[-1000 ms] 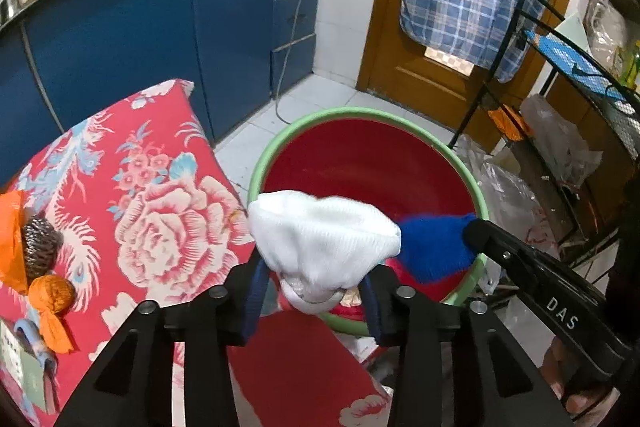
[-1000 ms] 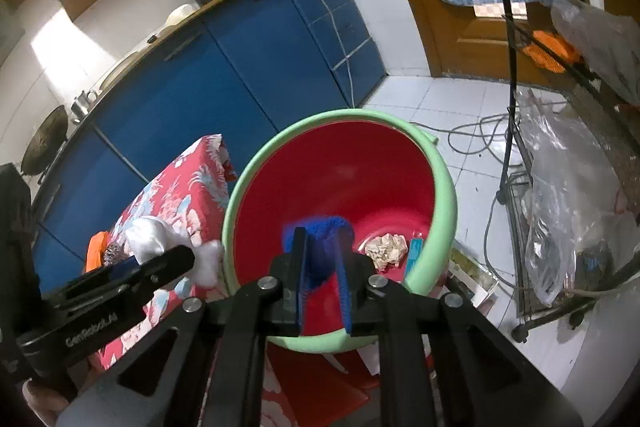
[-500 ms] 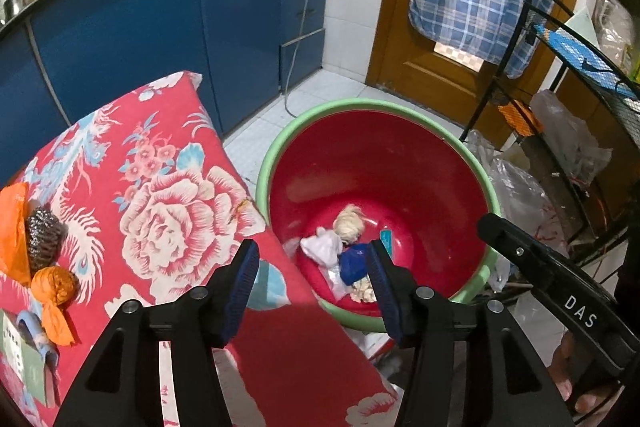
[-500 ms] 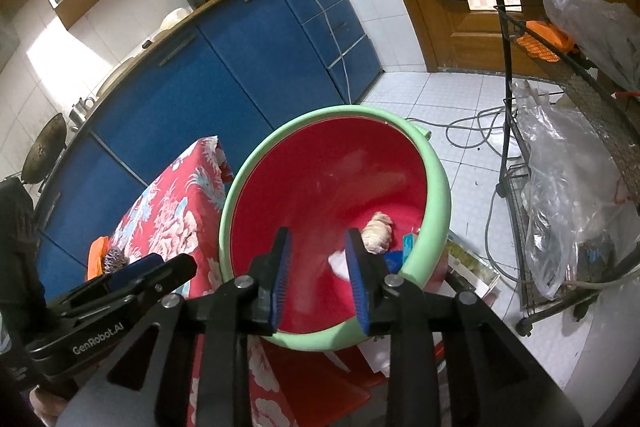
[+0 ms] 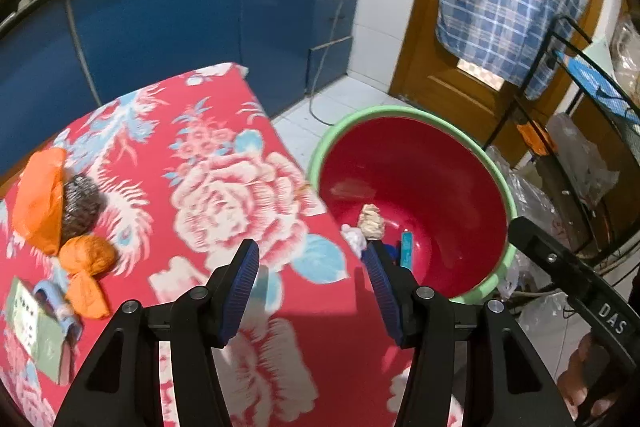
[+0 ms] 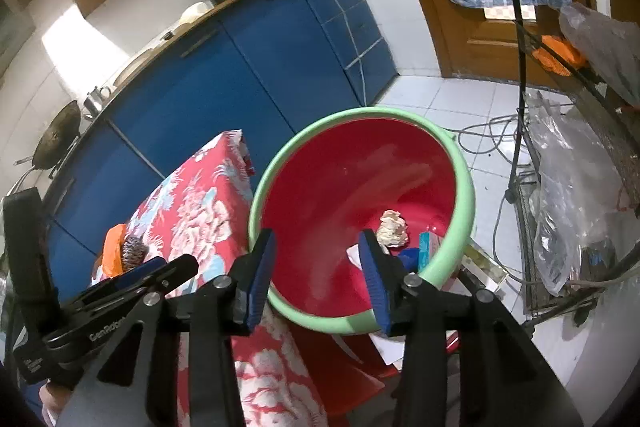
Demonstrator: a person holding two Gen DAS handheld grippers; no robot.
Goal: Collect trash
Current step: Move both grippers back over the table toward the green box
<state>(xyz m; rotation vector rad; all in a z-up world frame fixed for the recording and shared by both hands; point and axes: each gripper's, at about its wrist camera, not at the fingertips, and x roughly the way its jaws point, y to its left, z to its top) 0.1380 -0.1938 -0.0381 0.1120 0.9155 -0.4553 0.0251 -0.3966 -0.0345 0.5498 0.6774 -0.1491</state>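
L wrist: left gripper [image 5: 312,267] now empty, jaws apart; white wad [image 5: 354,237] dropped into red basin [image 5: 420,163]. Orange scraps [image 5: 86,255] remain on floral cloth [image 5: 224,195].
R wrist: right gripper [image 6: 316,263] opening, blue piece [image 6: 410,254] released in basin. Next batch due.

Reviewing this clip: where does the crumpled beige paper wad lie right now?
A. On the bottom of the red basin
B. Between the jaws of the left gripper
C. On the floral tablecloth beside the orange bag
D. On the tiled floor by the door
A: the crumpled beige paper wad lies on the bottom of the red basin, in both wrist views.
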